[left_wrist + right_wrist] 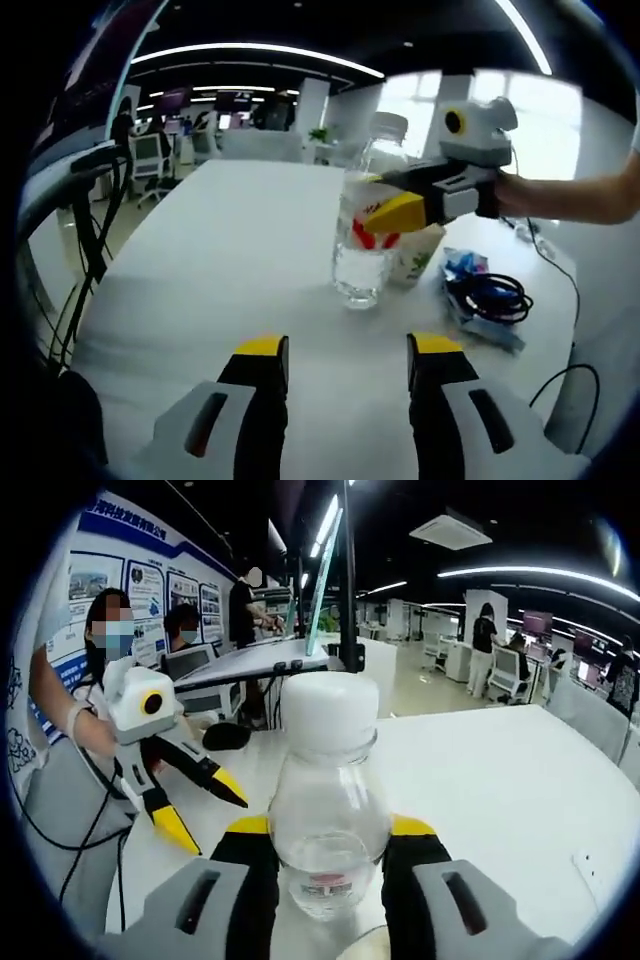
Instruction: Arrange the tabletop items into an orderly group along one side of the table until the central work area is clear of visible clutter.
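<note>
A clear plastic bottle (362,235) with a white cap stands on the white table (220,240). My right gripper (385,200) reaches in from the right and is shut on its upper body. In the right gripper view the bottle (328,810) sits between my own jaws, which press on both of its sides. My left gripper (348,352) is open and holds nothing, a short way in front of the bottle. That left gripper (205,815) also appears across the table (500,780), its yellow tips spread apart.
A paper cup (418,258) stands right behind the bottle. A blue packet (462,268) and a coiled black cable (495,298) lie to its right. Cables (85,250) hang past the table's left edge. People sit at a desk (250,660) beyond.
</note>
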Tool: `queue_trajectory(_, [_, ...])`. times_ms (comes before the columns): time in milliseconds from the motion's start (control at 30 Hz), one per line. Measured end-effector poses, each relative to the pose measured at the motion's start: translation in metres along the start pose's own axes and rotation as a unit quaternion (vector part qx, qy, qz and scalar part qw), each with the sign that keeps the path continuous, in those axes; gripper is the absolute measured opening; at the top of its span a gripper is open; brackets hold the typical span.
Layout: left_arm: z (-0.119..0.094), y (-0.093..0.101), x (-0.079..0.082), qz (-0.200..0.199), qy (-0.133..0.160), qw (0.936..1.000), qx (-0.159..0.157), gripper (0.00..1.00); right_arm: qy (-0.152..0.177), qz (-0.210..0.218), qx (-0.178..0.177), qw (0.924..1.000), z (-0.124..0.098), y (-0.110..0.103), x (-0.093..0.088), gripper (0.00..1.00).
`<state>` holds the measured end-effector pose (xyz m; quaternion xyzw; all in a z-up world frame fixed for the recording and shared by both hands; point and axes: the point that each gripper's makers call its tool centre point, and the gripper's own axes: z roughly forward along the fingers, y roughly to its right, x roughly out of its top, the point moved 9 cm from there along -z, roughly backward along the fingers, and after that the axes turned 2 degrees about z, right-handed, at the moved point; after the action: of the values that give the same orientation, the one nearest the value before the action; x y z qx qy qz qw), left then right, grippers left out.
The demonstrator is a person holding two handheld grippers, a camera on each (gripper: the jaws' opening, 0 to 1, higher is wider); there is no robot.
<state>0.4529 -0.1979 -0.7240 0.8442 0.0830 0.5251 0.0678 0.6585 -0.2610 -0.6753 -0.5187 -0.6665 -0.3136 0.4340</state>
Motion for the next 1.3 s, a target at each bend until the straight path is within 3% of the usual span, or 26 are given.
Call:
queue_trajectory(400, [0.001, -0.001, -0.002, -0.003, -0.003, 1.0, -0.002, 0.44, 0.014, 0.022, -0.025, 0.9993, -0.006, 0.015, -0.001, 0.37])
queue_trajectory(1067, [0.002, -0.002, -0.005, -0.01, -0.006, 0.9999, -0.003, 0.43, 0.003, 0.027, -0.016, 0.9995, 0.002, 0.015, -0.011, 0.37])
queue_trajectory(1300, [0.002, -0.003, -0.005, -0.012, -0.005, 0.9999, -0.002, 0.42, 0.008, 0.008, -0.012, 0.9999, 0.002, 0.016, -0.014, 0.38])
